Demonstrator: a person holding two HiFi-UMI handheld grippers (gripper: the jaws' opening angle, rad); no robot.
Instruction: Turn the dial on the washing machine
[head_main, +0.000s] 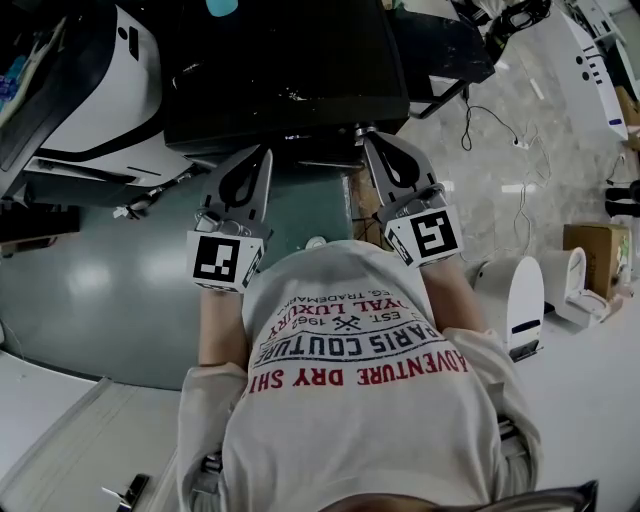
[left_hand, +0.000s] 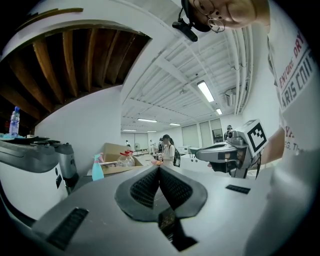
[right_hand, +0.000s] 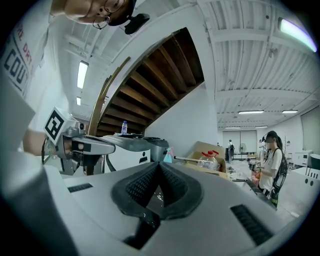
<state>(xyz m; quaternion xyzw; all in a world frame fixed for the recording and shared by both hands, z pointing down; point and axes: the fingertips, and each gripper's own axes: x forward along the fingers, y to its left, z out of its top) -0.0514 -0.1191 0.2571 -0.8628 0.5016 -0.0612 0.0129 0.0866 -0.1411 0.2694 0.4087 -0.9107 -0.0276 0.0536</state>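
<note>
Task object: the dial and the washing machine cannot be identified in any view. A dark box-shaped unit (head_main: 290, 70) fills the 12 o'clock sector of the head view; whether it is the machine cannot be told, and no dial shows on it.
Task progress: not determinable. With no dial in sight, its setting cannot be read. The scene fits two stages equally: grippers carried toward the machine with the dial yet to be turned, or grippers drawn clear with the dial already set.
Left gripper (head_main: 260, 158): clenched, with nothing in it. In its own view the ribbed pads (left_hand: 146, 186) meet along the centre line with no object between them.
Right gripper (head_main: 372, 140): clenched, with nothing in it. Its jaws likewise meet on the centre line in its own view, and nothing is gripped.
Hand pose: both grippers are held level in front of the person's T-shirt (head_main: 370, 400), side by side and well apart. The left sits at 10 o'clock of the torso and the right at 1 o'clock. Both tips point toward 12 o'clock, at the near edge of the dark unit.
Contact: neither gripper visibly touches the unit; grey-green floor (head_main: 100, 290) shows below the left one.
Surroundings ahead: a cardboard box (left_hand: 112, 150) and a blue spray bottle (left_hand: 97, 167) stand in the distance, at 10 o'clock of the left gripper's jaws.
</note>
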